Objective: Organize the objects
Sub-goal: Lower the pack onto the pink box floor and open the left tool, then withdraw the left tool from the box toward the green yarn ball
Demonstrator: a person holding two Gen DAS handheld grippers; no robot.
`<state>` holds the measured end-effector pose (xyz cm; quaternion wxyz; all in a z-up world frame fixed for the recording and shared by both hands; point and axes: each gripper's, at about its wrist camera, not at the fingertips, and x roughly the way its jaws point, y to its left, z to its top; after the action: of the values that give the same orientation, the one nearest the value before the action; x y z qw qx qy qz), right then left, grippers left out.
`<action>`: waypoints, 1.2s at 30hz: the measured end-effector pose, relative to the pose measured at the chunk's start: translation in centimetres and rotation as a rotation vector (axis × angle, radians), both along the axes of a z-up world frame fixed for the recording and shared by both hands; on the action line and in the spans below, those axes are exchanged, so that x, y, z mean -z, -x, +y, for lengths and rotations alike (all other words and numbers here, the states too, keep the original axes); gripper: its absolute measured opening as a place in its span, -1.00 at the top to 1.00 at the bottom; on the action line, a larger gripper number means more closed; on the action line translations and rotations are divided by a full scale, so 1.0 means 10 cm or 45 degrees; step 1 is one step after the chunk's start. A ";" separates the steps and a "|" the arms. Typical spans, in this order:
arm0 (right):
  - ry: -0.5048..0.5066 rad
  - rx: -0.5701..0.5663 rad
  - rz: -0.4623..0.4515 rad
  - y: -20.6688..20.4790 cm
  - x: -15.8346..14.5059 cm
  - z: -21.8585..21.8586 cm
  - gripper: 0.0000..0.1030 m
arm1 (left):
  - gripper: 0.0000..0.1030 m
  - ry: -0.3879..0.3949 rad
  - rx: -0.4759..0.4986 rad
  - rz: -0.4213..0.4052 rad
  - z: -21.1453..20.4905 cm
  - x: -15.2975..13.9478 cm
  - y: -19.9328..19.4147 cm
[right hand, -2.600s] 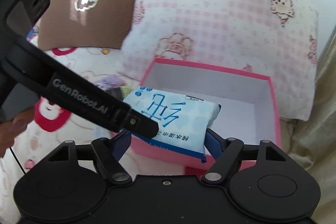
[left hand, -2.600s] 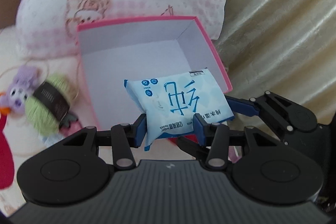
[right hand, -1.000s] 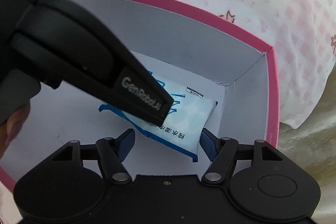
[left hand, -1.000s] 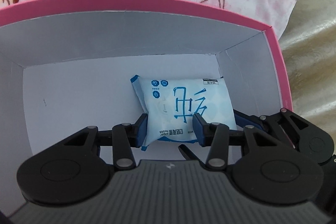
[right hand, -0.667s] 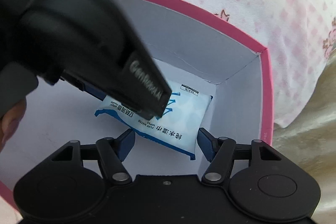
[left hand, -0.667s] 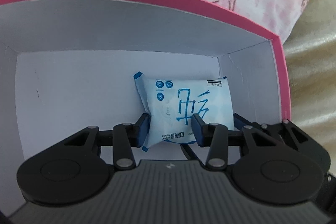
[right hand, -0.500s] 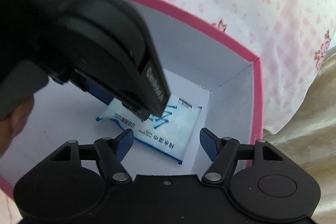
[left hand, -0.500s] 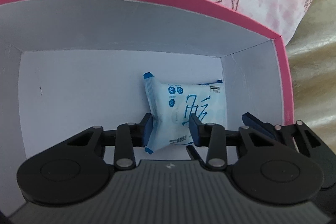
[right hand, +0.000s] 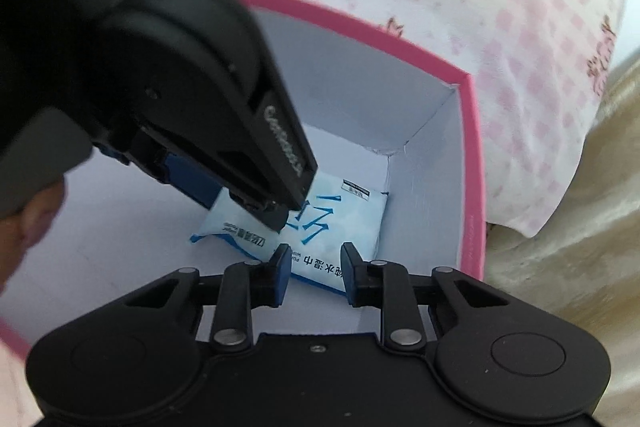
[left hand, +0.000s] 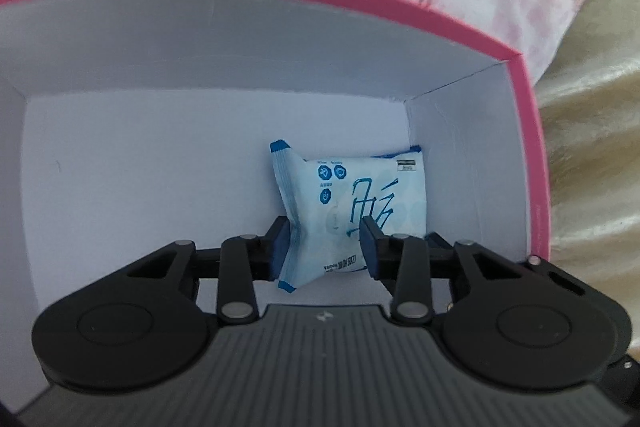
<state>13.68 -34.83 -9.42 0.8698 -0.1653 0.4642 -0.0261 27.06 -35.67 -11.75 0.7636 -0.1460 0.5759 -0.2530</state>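
Left tool [left hand: 323, 245] pinches the wipes pack [left hand: 360, 215] at its crumpled near end, in the pink box's [left hand: 532, 163] right corner. Right tool [right hand: 312, 275] is clenched empty just above. Pack looks light, soft, slick film; better gripped across its middle.

The left black two-finger gripper with blue pads [left hand: 324, 245] is angled steeply downward, and its jaws are pinched in on a pale blue plastic wipes packet [left hand: 360, 203], which is puckered between the pads. The right black two-finger gripper [right hand: 312, 275] is likewise pitched downward, its jaws drawn fully together with nothing pressed between them. A bare thumb [right hand: 28, 223] is seen at the left gripper's handle.
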 end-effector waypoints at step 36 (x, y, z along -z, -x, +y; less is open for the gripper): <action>-0.245 -0.067 -0.138 0.97 -1.26 0.55 0.06 | 0.07 -0.116 0.183 -0.213 1.21 -1.55 1.32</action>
<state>4.02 -29.30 3.22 0.9058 -0.0914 0.4124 0.0327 13.89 -23.56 3.80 0.7947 -0.0478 0.5299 -0.2920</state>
